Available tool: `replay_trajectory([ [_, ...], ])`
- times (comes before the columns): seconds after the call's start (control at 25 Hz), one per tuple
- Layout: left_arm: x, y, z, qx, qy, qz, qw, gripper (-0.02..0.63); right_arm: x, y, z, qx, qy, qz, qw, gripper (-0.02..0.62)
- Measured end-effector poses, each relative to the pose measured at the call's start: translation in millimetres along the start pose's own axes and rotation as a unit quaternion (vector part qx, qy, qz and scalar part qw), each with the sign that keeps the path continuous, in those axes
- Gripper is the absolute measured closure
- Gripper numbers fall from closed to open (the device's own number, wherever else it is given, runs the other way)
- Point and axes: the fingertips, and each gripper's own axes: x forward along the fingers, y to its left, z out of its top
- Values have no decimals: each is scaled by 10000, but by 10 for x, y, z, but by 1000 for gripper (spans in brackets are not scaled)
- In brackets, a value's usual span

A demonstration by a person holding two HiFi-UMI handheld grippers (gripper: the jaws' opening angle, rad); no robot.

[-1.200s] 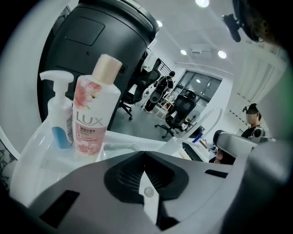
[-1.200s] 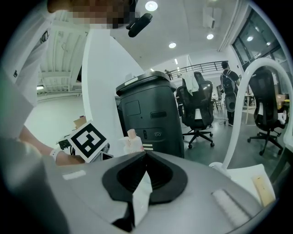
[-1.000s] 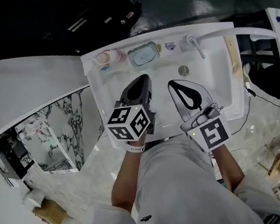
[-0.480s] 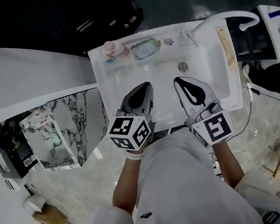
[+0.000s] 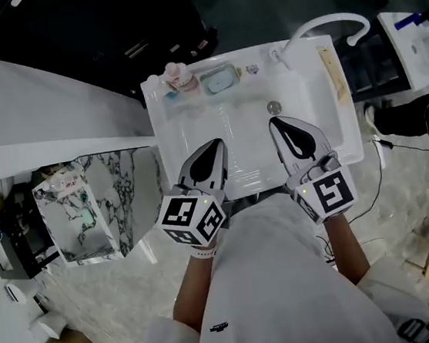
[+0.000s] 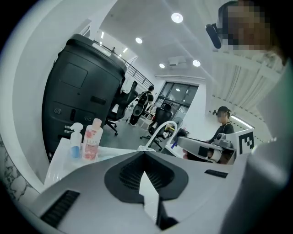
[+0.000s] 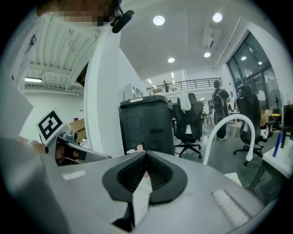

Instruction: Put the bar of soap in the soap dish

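A light blue soap dish [image 5: 219, 80] stands on the back rim of the white sink [image 5: 325, 126], with a pale bar lying in it. My left gripper [image 5: 213, 145] hovers over the sink's front left part, jaws shut with nothing between them. Beside it, my right gripper [image 5: 282, 124] hangs over the front right of the basin, also shut and empty. In the left gripper view the closed jaws [image 6: 144, 153] point level over the sink toward the bottles. The right gripper view shows its closed jaws [image 7: 146, 154] the same way. The dish is hidden in both gripper views.
A pink bottle [image 5: 178, 74] and a small blue spray bottle [image 6: 75, 142] stand left of the dish. The faucet [image 5: 281, 55] and drain [image 5: 273, 108] lie to the right. A white arched pipe [image 5: 331, 23] rises behind. A black bin [image 6: 78, 91] stands beyond the sink.
Both grippers have drawn back from the sink toward the person and risen, staying shut. The sink now looks smaller and farther off in the head view.
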Motion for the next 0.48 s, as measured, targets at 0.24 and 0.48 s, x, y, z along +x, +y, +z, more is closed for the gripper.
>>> replay_trajectory([
  [0.24, -298, -114, 138, 74, -303, 10, 9995, 598, -206, 106, 129, -194, -50, 9, 9998, 583],
  [0.48, -566, -149, 250, 85, -589, 54, 9982, 598, -367, 215, 244, -247, -234, 78, 9994, 583],
])
